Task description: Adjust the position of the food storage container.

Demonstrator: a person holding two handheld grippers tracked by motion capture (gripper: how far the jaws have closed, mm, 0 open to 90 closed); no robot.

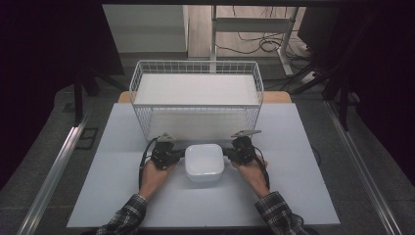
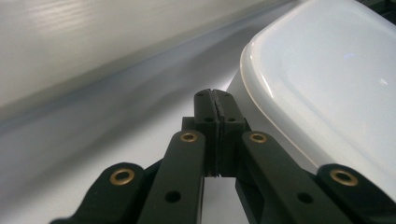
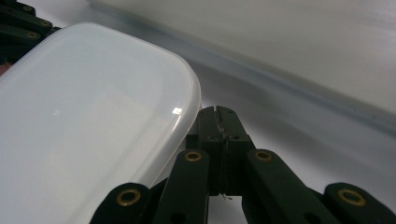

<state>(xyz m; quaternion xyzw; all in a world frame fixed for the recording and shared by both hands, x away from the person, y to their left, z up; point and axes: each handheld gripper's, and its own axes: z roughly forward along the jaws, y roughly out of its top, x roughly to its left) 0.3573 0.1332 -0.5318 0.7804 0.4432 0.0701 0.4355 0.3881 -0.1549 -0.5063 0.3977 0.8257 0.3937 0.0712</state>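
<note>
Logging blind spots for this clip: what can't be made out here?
- White container: contents hidden by its lid, every view.
- Whether the left gripper or right gripper touches the container: the lid's rim overhangs the shut jaws in both gripper views; too small in the high view.
- Wire basket: its front lower inside is blurred by mesh.

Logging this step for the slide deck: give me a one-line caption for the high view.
Left tool and right tool flank a white lidded container before a wire basket.
</note>
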